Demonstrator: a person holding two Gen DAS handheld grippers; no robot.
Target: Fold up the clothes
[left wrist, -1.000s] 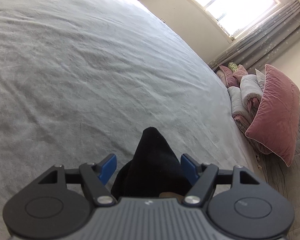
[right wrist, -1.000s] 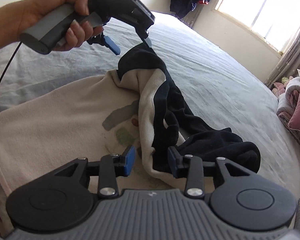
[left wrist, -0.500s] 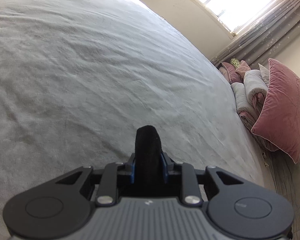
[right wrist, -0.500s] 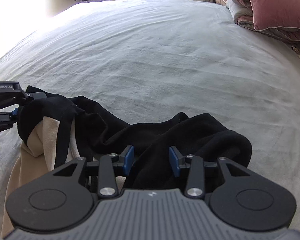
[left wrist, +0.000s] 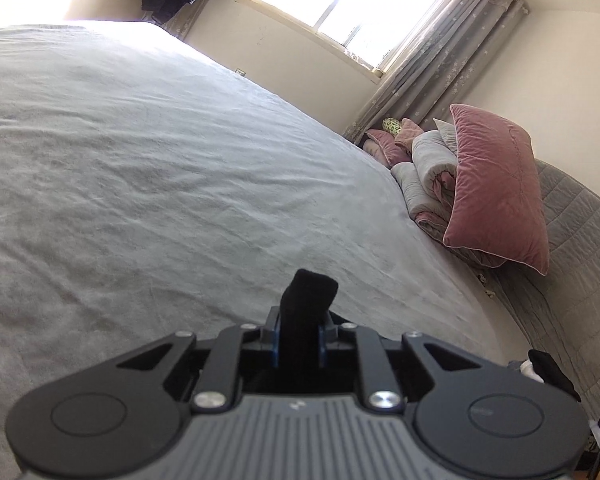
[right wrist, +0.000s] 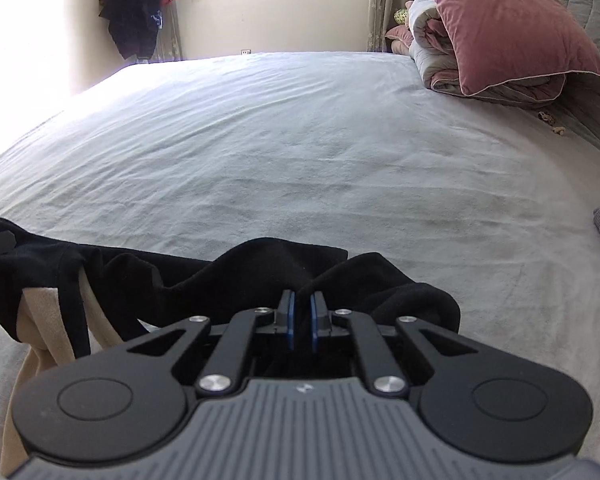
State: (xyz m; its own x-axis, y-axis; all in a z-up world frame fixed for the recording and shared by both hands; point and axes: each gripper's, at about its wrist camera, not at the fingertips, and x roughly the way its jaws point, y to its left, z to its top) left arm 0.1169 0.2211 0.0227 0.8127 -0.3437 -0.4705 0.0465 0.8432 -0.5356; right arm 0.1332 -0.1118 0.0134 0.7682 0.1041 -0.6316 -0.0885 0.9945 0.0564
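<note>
A black & beige garment [right wrist: 148,280] is clamped betw. the just-closed fingers of both L gripper [left wrist: 299,334] & R gripper [right wrist: 302,320], above the grey bed [right wrist: 300,140].

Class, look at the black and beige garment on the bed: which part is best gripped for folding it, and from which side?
Grip the black edge of the garment at two spread points, coming from the near side, low over the bed. The edge is bunched into ridges that stand up. The left gripper and right gripper already pinch such folds.
</note>
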